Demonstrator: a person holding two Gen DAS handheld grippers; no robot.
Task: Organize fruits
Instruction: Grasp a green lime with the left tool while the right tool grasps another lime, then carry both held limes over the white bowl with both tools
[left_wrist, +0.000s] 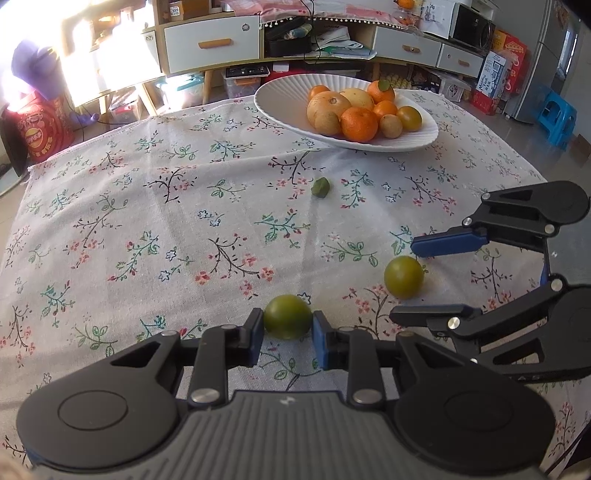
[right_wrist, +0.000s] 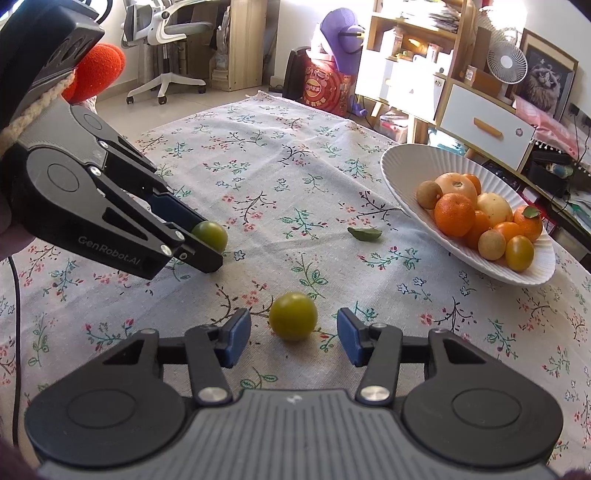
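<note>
Clamped between the blue pads of the left gripper (left_wrist: 287, 334) on the flowered tablecloth (left_wrist: 155, 229), a green fruit (left_wrist: 287, 316) is held just above the cloth. Further right, a second green fruit (right_wrist: 293, 315) is seen lying between the fingers of the right gripper (right_wrist: 293, 338), which are spread and clear of it on both sides. Beyond, a loose leaf (right_wrist: 365, 234) is shown, and at far right a white ribbed bowl (right_wrist: 402, 162) is filled with oranges and other fruit.
</note>
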